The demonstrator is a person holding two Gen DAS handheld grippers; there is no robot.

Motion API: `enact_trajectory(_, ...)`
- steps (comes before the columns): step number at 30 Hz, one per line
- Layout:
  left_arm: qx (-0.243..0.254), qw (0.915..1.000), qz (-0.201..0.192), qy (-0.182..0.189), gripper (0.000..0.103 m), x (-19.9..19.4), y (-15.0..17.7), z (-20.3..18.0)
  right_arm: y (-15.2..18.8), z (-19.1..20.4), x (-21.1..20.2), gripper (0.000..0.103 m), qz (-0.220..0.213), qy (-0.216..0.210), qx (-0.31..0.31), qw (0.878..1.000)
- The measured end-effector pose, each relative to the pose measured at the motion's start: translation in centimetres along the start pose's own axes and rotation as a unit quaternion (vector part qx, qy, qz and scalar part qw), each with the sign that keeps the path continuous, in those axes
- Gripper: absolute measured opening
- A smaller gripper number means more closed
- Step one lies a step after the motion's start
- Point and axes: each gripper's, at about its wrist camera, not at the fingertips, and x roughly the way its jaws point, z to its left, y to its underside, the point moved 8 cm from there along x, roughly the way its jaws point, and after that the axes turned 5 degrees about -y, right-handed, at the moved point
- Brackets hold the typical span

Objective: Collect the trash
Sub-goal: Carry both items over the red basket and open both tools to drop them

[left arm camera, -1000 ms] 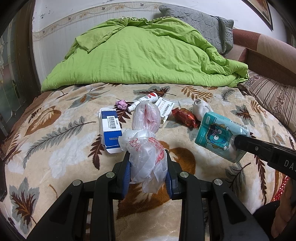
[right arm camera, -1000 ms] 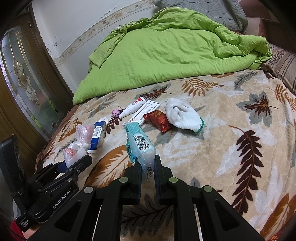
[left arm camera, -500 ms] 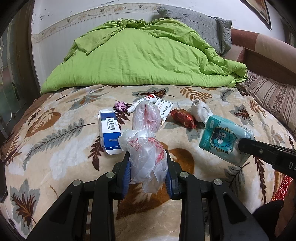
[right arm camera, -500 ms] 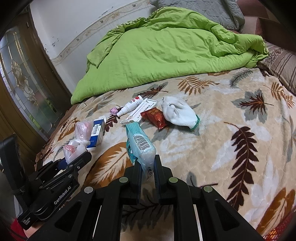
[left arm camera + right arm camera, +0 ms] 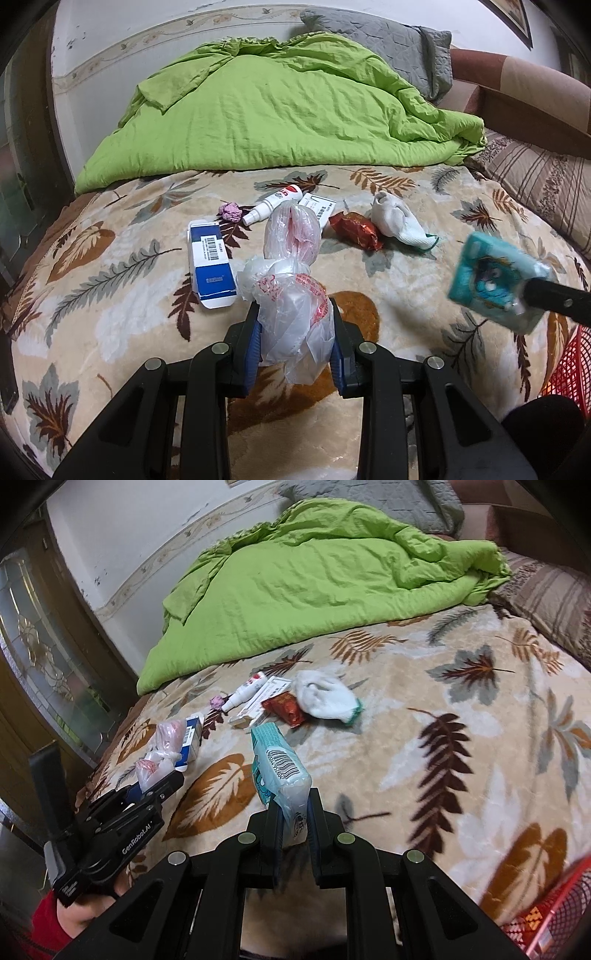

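Note:
My left gripper (image 5: 294, 314) is shut on a crumpled clear plastic bag (image 5: 291, 288) and holds it above the leaf-patterned bed blanket (image 5: 110, 314). My right gripper (image 5: 293, 805) is shut on a teal tissue pack (image 5: 279, 771), which also shows blurred in the left wrist view (image 5: 495, 284). On the blanket lie a blue and white box (image 5: 210, 258), a white spray bottle (image 5: 273, 205), a pink paper wad (image 5: 231, 211), a white carton (image 5: 319, 206), a red wrapper (image 5: 356, 230) and a white glove (image 5: 399, 223).
A green quilt (image 5: 277, 110) is heaped at the back of the bed with a grey pillow (image 5: 388, 44) behind it. A red mesh basket (image 5: 550, 915) stands off the bed's near right corner; it also shows in the left wrist view (image 5: 569, 365).
My right gripper has carried the tissue pack to the right and back toward the bed's near edge. The red basket has come into the right wrist view. The left gripper still holds the bag.

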Motion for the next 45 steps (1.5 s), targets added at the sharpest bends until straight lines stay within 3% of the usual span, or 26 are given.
enact_trajectory(11, 0.027, 0.9989, -0.003, 0.039, 0.03, -2.5, 0.2, -4.0, 0.7, -4.2, -6.5, 0.013, -0.026, 0.019, 0.037, 0.999)
enact_trajectory(19, 0.083, 0.99, -0.009, 0.113, 0.03, -5.6, 0.2, -11.1, 1.4, -9.4, -13.0, 0.013, -0.064, 0.061, 0.084, 0.992)
enact_trajectory(25, 0.123, 0.9732, 0.008, 0.194, 0.03, -8.0, 0.6, -17.9, 3.5, -14.6, -17.5, 0.013, -0.077, 0.106, 0.132, 0.983)
enact_trajectory(30, 0.159, 0.9535, 0.029, 0.254, 0.03, -9.8, 1.2, -24.0, 5.8, -18.8, -22.0, 0.014, -0.086, 0.147, 0.17, 0.971)
enact_trajectory(35, 0.2, 0.9302, 0.054, 0.303, 0.03, -11.5, 2.7, -29.8, 8.3, -22.0, -25.2, 0.014, -0.089, 0.182, 0.199, 0.959)
enact_trajectory(40, 0.242, 0.9036, 0.076, 0.345, 0.03, -13.5, 5.1, -34.9, 10.6, -23.6, -25.9, 0.015, -0.074, 0.192, 0.22, 0.954)
enact_trajectory(42, 0.256, 0.8923, 0.094, 0.36, 0.035, -13.8, 6.2, -36.4, 11.2, -24.0, -25.7, 0.015, -0.069, 0.193, 0.225, 0.952)
enact_trajectory(44, 0.262, 0.8886, 0.105, 0.361, 0.053, -13.8, 6.9, -37.5, 11.6, -24.4, -25.9, 0.025, -0.066, 0.201, 0.231, 0.95)
enact_trajectory(45, 0.261, 0.8882, 0.107, 0.363, 0.054, -13.9, 7.1, -37.5, 11.7, -24.6, -26.2, 0.029, -0.069, 0.206, 0.233, 0.948)
